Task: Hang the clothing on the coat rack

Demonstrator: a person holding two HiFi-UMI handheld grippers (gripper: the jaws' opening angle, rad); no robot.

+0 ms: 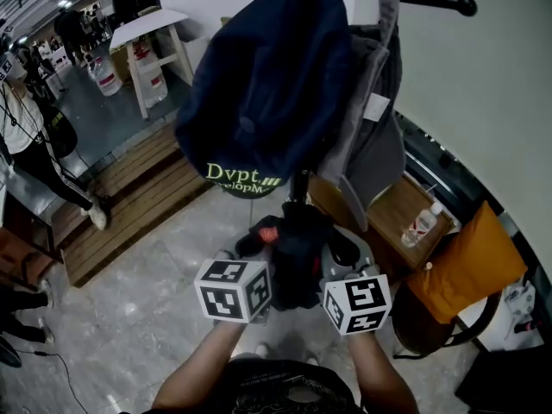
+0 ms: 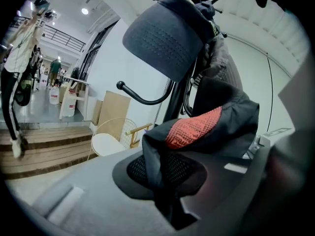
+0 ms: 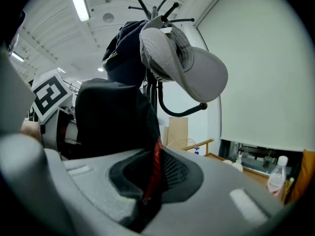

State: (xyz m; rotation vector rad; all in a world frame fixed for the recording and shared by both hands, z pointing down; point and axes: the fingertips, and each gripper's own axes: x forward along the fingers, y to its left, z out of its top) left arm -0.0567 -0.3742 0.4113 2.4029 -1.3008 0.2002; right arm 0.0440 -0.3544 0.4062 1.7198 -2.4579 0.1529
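The black garment (image 1: 295, 253) is hanging bunched between the left gripper (image 2: 167, 178) and right gripper (image 3: 147, 183), both clamping its folds, and the person is seemingly bringing it up, needing a lift onto the bare coat rack hook (image 3: 184, 113) above them

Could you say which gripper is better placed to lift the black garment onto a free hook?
Probably the left gripper, narrowly: a bare hook curves close beside the black garment it holds. The right gripper also holds it, beside a hung cap.
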